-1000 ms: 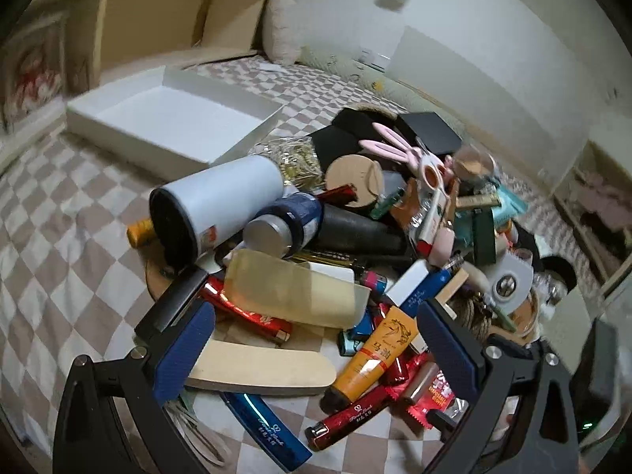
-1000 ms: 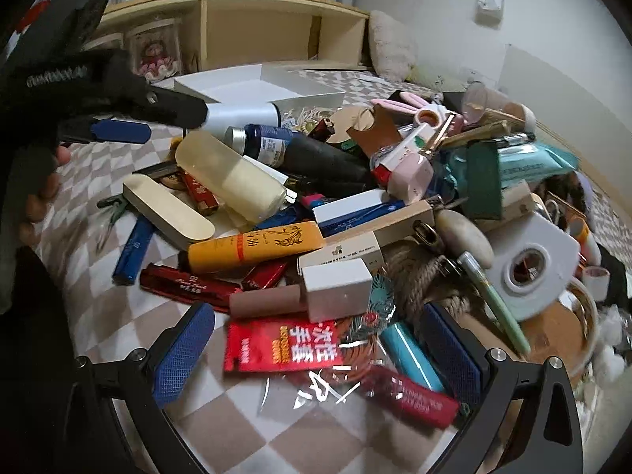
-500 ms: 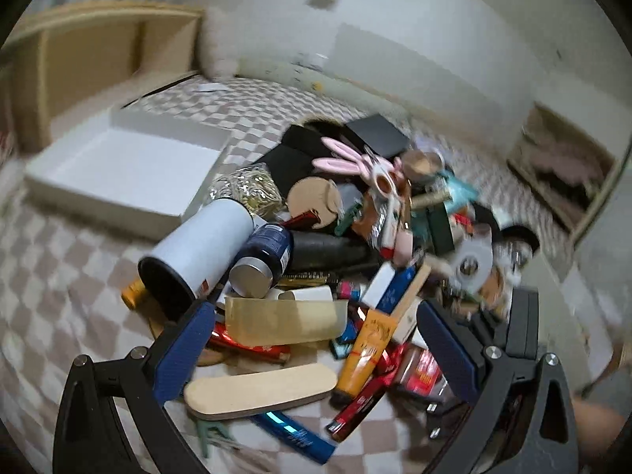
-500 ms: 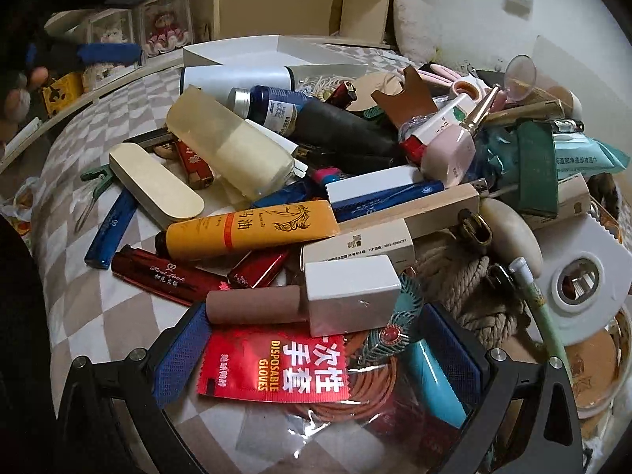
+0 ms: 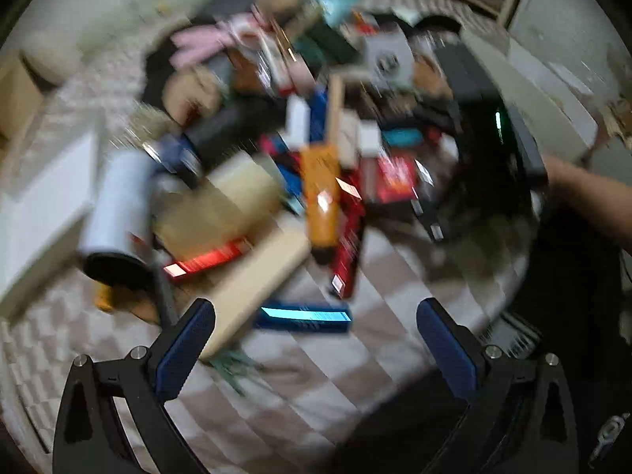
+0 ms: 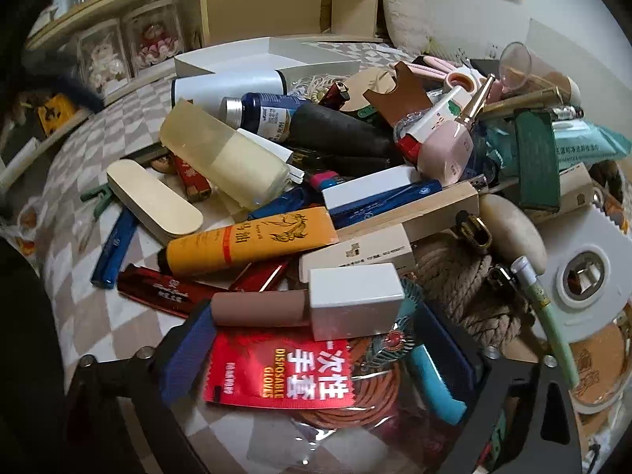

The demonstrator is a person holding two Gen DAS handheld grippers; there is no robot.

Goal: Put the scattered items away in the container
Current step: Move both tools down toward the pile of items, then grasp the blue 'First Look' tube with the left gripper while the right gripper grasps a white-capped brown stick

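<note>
The right gripper point(image 6: 316, 339) sits low over the near edge of a heap of scattered items on a brown-and-cream checked cloth point(image 6: 98, 316); its blue-padded fingers point(image 6: 185, 351) are spread and have just been closing a little, with a red foil packet of disposable gloves point(image 6: 276, 371) and a brown tube with a white square cap point(image 6: 308, 308) between them, neither visibly pinched. At 11 o'clock from the cap lies an orange squeeze tube with black lettering point(image 6: 252, 241), and past it, at 10 o'clock, a cream oval-ended flat case point(image 6: 154, 201) and a frosted pale-yellow cylinder point(image 6: 225, 158). The open white cardboard box point(image 6: 260, 59), the container, stands at 12 o'clock behind the heap, beyond a white steel flask lying on its side point(image 6: 229, 87). The left wrist view is badly blurred: the left gripper point(image 5: 316, 339) has its fingers spread wide over bare cloth, gripping nothing, with a blue glossy bar point(image 5: 302, 318) just ahead at 12 o'clock and the white box point(image 5: 43, 205) at 9 o'clock.
</note>
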